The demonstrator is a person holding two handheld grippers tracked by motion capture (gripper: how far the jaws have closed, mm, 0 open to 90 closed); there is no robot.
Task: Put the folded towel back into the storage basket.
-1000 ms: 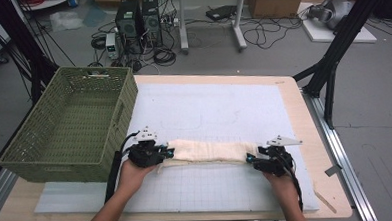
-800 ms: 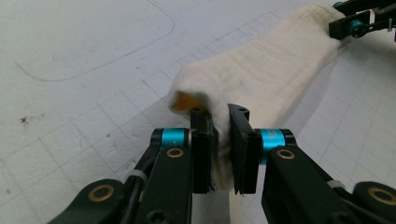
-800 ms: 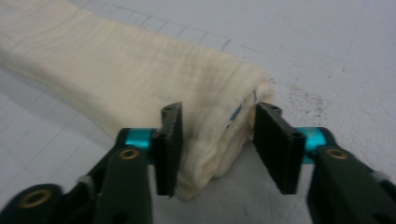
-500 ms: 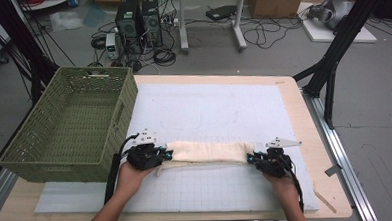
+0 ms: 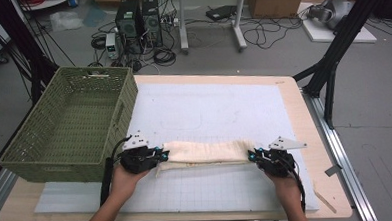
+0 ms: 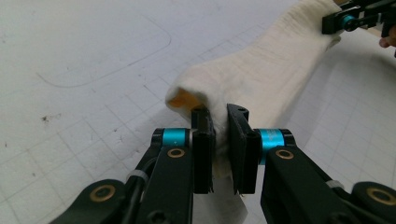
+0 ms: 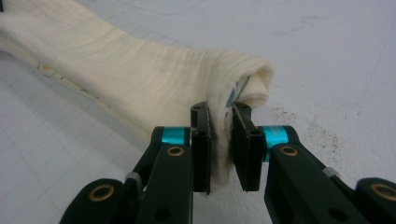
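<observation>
Since the earlier frames almost nothing has shifted: both grippers sit at the same ends of the cloth, the right one perhaps a touch nearer the basket's side.

The tabletop (image 5: 304,106) carries a white gridded mat (image 5: 219,109), and on its left edge stands the green woven basket (image 5: 69,126), the landmark here. The folded cream towel (image 5: 206,152) lies on the mat just right of the basket's near corner, its long axis running straight away from the basket, side to side before the person.

The left gripper (image 5: 158,156) holds the towel end nearest the basket; its fingers (image 6: 203,140) are narrow, pinching a fold of cloth. The right gripper (image 5: 252,156) holds the far end, well apart from the basket, fingers (image 7: 201,144) likewise closed on a bunched edge.

With an end in each gripper, the left hand is the nearer to the basket, so any lift toward it would likely lead leftward along the towel's own length.
</observation>
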